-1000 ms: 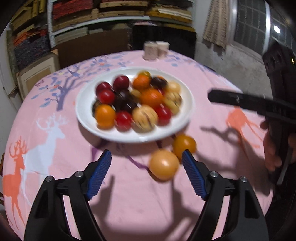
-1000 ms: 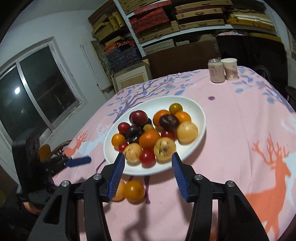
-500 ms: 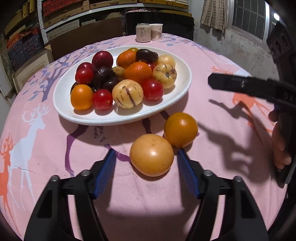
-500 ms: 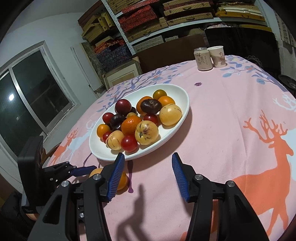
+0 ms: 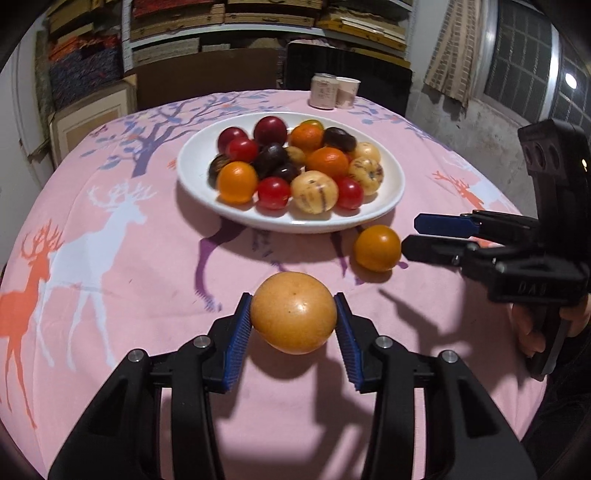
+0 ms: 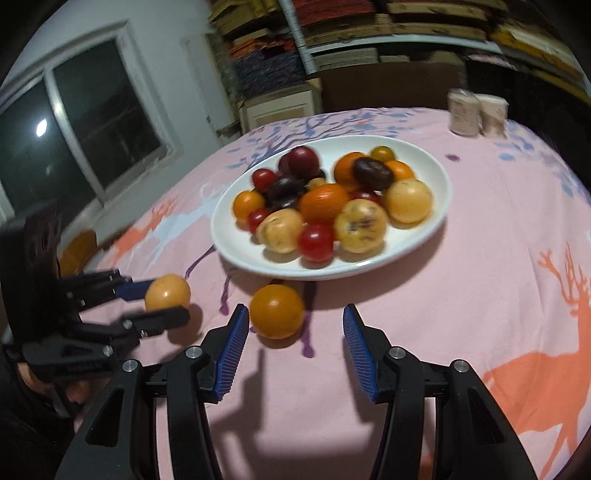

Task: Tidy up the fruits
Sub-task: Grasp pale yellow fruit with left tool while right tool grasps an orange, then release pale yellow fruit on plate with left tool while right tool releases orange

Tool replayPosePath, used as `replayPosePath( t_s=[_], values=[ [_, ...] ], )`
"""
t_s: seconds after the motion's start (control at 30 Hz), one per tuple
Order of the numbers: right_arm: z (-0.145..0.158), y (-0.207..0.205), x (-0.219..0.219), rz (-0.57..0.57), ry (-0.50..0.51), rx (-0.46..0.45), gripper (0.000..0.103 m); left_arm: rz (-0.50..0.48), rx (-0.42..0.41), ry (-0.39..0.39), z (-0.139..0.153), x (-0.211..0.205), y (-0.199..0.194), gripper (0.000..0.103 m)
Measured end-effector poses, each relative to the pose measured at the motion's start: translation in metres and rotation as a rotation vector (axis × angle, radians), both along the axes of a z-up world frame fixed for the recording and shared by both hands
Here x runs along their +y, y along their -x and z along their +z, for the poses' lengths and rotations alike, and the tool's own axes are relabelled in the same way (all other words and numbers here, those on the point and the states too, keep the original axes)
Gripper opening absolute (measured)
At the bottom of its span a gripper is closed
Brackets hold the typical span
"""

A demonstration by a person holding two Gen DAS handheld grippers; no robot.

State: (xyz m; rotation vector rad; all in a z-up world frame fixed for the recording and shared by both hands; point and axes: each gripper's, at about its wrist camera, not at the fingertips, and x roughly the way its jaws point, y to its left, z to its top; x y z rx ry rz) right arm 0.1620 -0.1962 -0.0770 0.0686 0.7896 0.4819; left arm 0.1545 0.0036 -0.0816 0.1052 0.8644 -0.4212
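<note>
Between the blue pads of my left gripper (image 5: 293,325) sits a pale orange fruit (image 5: 294,312); the jaws are closing, and both pads already touch its sides. My right gripper (image 6: 291,345) stands half open with nothing pinched, and a deeper orange fruit (image 6: 277,311) lies on the cloth just beyond its left pad, at the edge of the gap. Beyond both fruits rests a white oval plate (image 5: 388,199) heaped with fruit: red ones, dark purple ones, oranges and pale yellow streaked ones; motion blur keeps me from an exact count. Everything stands on a round table under a pink tablecloth (image 5: 129,280) printed with deer and trees. At its far edge are two cups (image 5: 334,91) side by side, with crowded shelves (image 5: 258,22) behind.
</note>
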Motion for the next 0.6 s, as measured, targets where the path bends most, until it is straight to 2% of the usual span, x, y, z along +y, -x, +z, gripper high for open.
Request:
replayPosePath(
  t_s=[0.07,0.17,0.27,0.6],
  values=[
    [-0.001,0.0,0.02,0.025,0.084,-0.009,0.053,0.01,0.012,0.013,-0.001,0.007,0.002,0.043],
    [-0.008,-0.007,0.04,0.049,0.153,0.019,0.053,0.013,0.018,0.024,-0.002,0.012,0.004,0.043],
    [-0.015,-0.014,0.05,0.037,0.203,0.04,0.038,0.008,0.015,0.029,-0.001,0.012,0.005,0.043],
    [-0.002,0.005,0.006,-0.04,0.033,0.008,0.038,0.014,0.006,0.045,0.003,0.013,0.006,0.043]
  ],
)
